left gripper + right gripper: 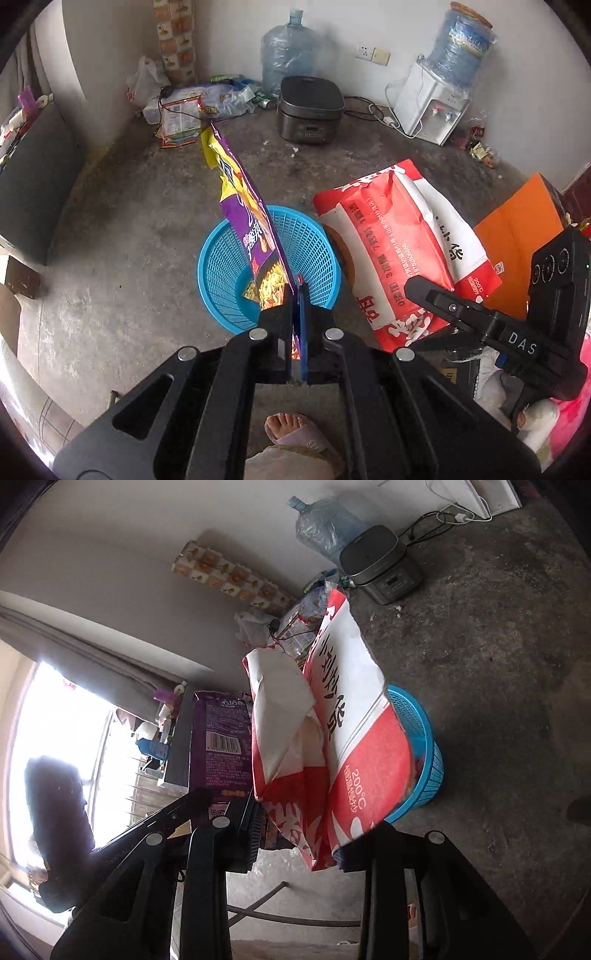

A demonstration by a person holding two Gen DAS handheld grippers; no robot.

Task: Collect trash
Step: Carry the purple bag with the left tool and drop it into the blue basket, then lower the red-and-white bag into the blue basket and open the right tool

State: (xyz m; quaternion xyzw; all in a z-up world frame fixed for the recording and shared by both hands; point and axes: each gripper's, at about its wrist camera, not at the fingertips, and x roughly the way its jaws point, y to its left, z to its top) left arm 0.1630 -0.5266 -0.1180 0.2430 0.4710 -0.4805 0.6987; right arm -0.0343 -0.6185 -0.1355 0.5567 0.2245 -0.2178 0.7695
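Hanging over bare concrete floor (110, 258), left tongs (295, 295) pinch a purple wrapper (240, 199); right tongs (295, 834) seemingly clamp a red-and-white bag (343, 709).

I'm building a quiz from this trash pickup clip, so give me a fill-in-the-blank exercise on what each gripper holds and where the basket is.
1. The left gripper is shut on a ____ snack bag.
2. Below that bag, on the floor, stands a blue mesh ____.
3. The red and white paper bag is held in the ____ gripper.
4. Against the far wall, the dark rice cooker stands on the ____.

Missing words: purple; basket; right; floor
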